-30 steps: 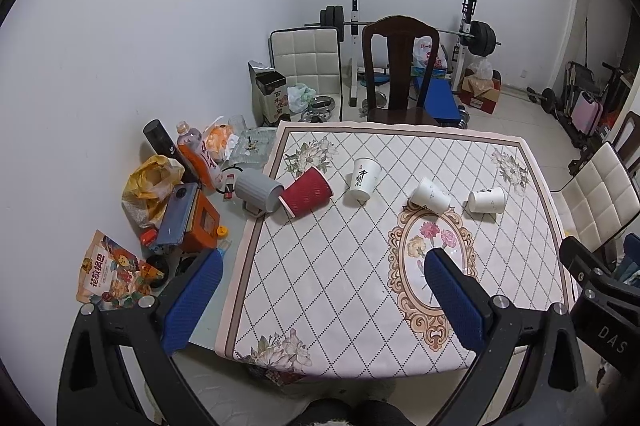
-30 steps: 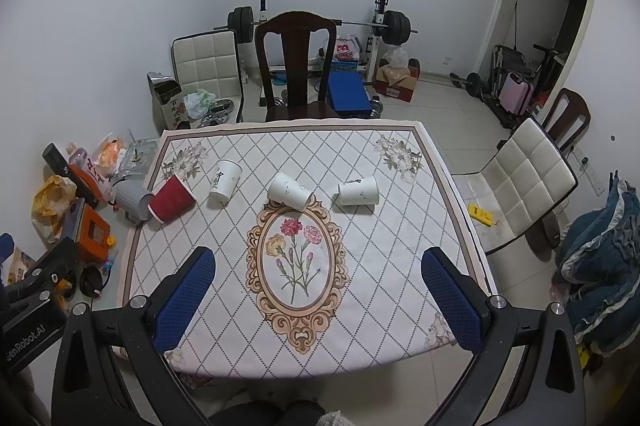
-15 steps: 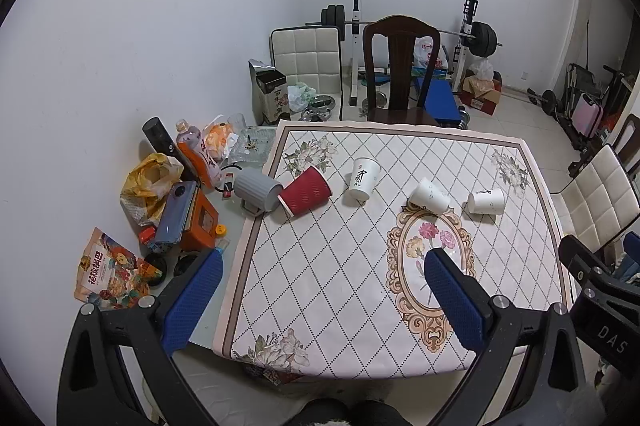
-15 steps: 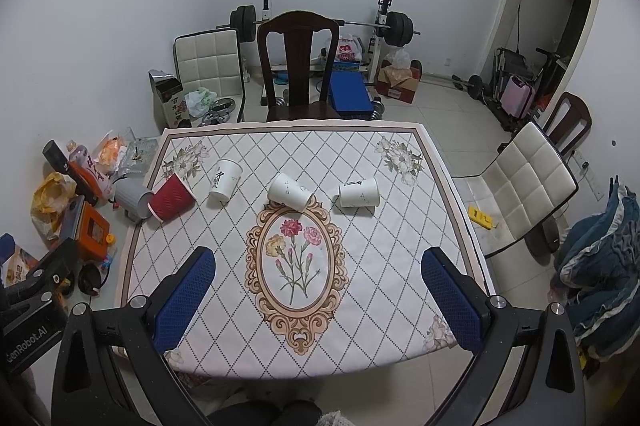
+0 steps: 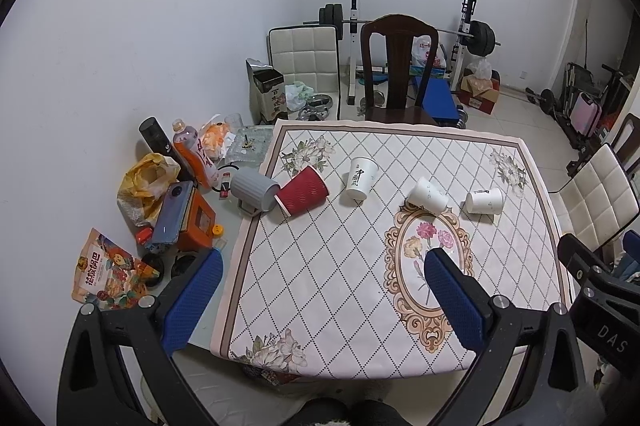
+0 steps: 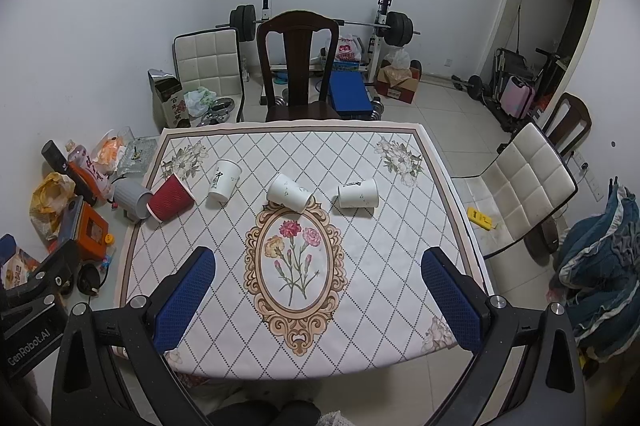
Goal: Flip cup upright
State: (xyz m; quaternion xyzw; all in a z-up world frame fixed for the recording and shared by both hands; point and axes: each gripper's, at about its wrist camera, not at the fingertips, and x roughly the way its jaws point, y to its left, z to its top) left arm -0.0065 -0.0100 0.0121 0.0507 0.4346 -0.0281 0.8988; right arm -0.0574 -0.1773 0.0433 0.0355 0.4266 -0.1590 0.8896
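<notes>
Several cups lie on their sides in a row across the far half of the table: a grey ribbed cup (image 5: 254, 191) (image 6: 132, 196), a red ribbed cup (image 5: 303, 191) (image 6: 171, 197), and three white paper cups, left (image 5: 361, 178) (image 6: 223, 180), middle (image 5: 428, 195) (image 6: 289, 192) and right (image 5: 484, 201) (image 6: 357, 193). My left gripper (image 5: 320, 300) is open and empty, high above the table's near left part. My right gripper (image 6: 318, 300) is open and empty, high above the near edge.
The table (image 6: 376, 266) has a diamond-pattern cloth with a floral oval. Clutter of bottles, bags and boxes (image 5: 176, 194) fills the bare strip at its left side. A dark wooden chair (image 6: 298, 66) stands at the far side, a white chair (image 6: 524, 186) at the right.
Both views have shifted only slightly; the left view drifted a little. No cup has moved and both grippers stay open.
</notes>
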